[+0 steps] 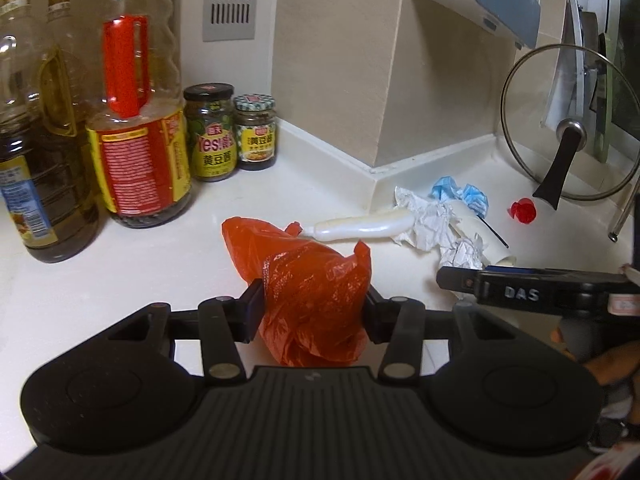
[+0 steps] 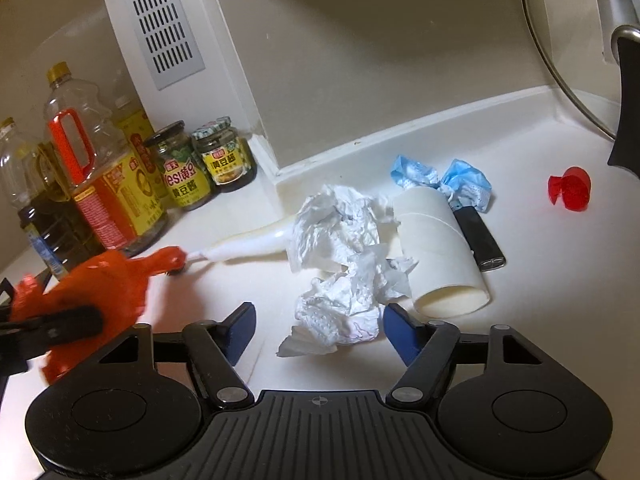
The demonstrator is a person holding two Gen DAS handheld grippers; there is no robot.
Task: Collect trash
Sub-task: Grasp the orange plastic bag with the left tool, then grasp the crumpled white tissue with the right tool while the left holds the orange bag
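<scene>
Left tongs (image 1: 314,304) pinched the orange plastic bag (image 1: 308,280), holding it bunched above the white desk (image 1: 120,280), its long axis running away from the camera toward the bottles. Right tongs (image 2: 318,330) stood spread and empty, straddling the near end of the crumpled white tissue (image 2: 344,264), which lay on the desk straight ahead between the blue pads. Cardboard tube (image 2: 436,252), its length angled back and left, lay just right of the tissue, with the blue wrapper (image 2: 460,182), black lighter (image 2: 482,240) and red cap (image 2: 570,194) farther off; the right hand was plainly nearer this litter, so closing on the tissue looked the likely move.
</scene>
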